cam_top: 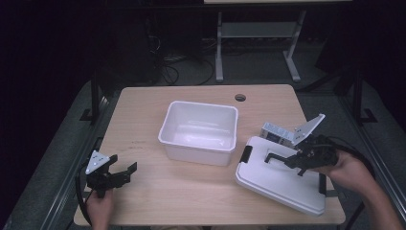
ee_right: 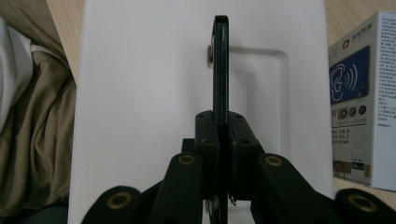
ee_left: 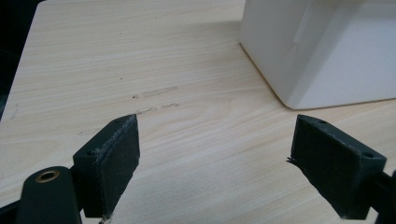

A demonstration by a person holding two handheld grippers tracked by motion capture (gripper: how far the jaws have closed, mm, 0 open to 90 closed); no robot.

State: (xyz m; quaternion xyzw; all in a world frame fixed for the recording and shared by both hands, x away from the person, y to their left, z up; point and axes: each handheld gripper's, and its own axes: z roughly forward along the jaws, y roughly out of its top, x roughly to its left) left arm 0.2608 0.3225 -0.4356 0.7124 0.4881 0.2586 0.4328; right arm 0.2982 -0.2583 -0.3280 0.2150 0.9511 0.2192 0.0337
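Closest to the lens in the right gripper view, my right gripper [ee_right: 221, 135] has its jaws pinched tight on the thin black handle [ee_right: 221, 65] of the white lid [cam_top: 280, 178], which runs up the middle of that frame. From above, this lid lies flat at the lower right, just beside a small printed box [cam_top: 276, 132]. At the lower left, my left gripper [cam_top: 125, 170] hangs wide open over bare table [cam_top: 191, 191], gripping nothing. Mid-frame sits the white tub [cam_top: 199, 130].
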